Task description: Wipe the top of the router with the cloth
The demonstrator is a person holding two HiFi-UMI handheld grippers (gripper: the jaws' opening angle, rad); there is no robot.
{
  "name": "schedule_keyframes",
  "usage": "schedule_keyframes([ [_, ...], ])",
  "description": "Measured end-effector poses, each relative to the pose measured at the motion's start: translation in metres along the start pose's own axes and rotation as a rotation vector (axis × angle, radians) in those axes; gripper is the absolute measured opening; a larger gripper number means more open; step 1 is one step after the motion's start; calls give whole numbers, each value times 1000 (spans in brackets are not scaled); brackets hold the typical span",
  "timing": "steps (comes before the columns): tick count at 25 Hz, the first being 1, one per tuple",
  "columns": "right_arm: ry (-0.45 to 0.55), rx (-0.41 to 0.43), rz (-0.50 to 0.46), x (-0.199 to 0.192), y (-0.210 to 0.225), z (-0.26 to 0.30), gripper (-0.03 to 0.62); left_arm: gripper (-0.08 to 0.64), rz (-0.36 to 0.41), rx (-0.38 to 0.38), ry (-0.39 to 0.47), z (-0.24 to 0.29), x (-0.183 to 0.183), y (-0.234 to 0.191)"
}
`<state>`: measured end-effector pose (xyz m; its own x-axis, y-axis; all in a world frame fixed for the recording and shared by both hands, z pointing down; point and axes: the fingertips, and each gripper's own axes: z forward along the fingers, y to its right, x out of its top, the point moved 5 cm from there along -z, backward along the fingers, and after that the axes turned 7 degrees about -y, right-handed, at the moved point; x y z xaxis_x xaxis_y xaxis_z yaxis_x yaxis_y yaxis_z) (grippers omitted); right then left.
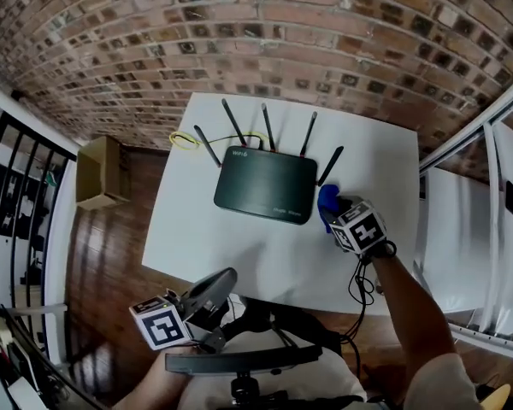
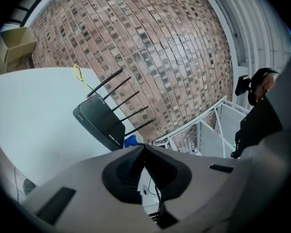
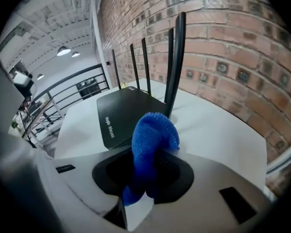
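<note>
My right gripper (image 3: 146, 171) has its fingers (image 3: 177, 176) clenched on the blue cloth (image 3: 152, 141) — a folded wad pinched between them, bulging up and out past the tips. The cloth sits just beside the right edge of the router (image 1: 265, 184), close to the foot of its rightmost antenna (image 1: 330, 166); I cannot tell whether the fabric touches the casing. The router is a flat black box lying on the white worktop (image 1: 372, 267) towards the far side, with five thin antennas rising along its far edge and white lettering on its top. My left gripper (image 2: 143, 148) is well apart from all this, held off the near left edge of the worktop, its fingers pressed together with nothing between them. A loop of yellow cable (image 1: 184, 140) lies at the far left corner of the worktop, behind the router. A brick wall (image 1: 256, 41) stands at the far side, and a cardboard box (image 1: 101, 173) rests on the wooden floor (image 1: 111, 254) to the left — beside a black railing (image 1: 17, 203).
</note>
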<state>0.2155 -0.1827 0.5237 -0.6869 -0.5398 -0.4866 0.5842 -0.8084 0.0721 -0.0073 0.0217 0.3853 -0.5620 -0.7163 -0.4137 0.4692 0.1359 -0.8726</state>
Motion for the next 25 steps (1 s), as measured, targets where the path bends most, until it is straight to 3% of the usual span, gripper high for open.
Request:
schedule_keyframes([
  [8, -44, 82, -149, 4, 18, 32, 107, 5, -8, 69, -1, 19, 1, 3],
  [14, -44, 137, -218, 4, 17, 40, 107, 5, -10, 59, -12, 33, 2, 2],
  [18, -32, 178, -210, 2, 16, 38, 107, 5, -17, 23, -34, 40, 7, -4],
  [25, -37, 166, -175, -7, -4, 33, 107, 5, -4, -35, -92, 36, 29, -16],
])
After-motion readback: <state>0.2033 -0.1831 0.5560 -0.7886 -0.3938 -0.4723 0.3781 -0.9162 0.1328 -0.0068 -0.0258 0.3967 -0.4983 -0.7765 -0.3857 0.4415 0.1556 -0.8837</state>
